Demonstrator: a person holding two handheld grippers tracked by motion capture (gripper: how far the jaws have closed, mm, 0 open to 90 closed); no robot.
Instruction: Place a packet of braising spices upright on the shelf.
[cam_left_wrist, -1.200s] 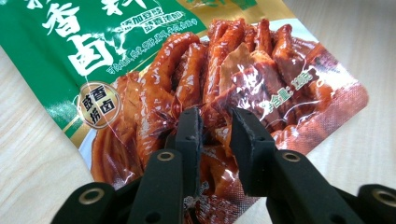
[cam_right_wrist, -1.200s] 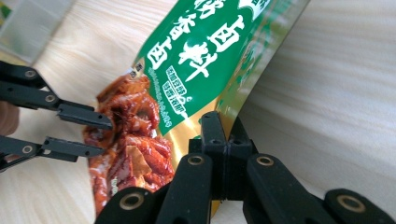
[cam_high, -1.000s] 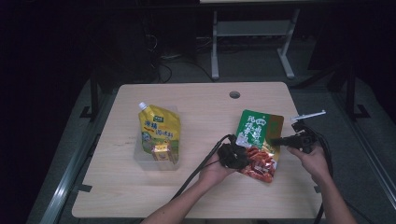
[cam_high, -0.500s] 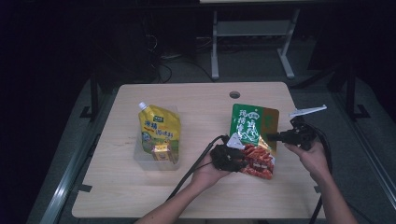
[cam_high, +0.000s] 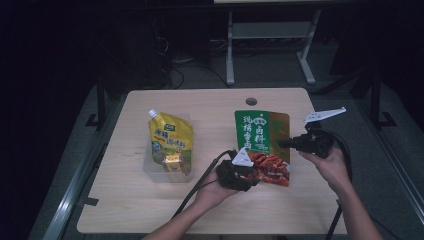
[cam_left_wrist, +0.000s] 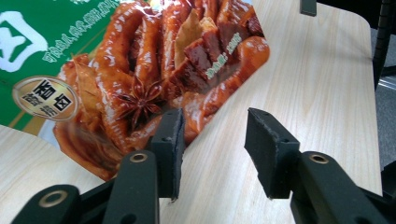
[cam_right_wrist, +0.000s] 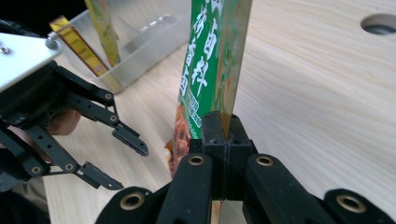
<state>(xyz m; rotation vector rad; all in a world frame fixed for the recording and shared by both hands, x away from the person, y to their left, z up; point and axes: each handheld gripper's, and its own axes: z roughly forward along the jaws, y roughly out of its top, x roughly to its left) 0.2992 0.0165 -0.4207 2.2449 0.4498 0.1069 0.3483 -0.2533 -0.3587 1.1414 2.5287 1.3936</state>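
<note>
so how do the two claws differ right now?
The left claw is open, its jaws apart beside the bottom corner of the green and red pouch and closed on nothing. The right claw is shut on the pouch's edge and holds it up off the wooden table. The left sits low, the right higher. Both are black and hand-held.

A yellow spout pouch (cam_high: 170, 139) stands in a clear plastic box (cam_high: 150, 170) on the wooden table (cam_high: 150, 210).
</note>
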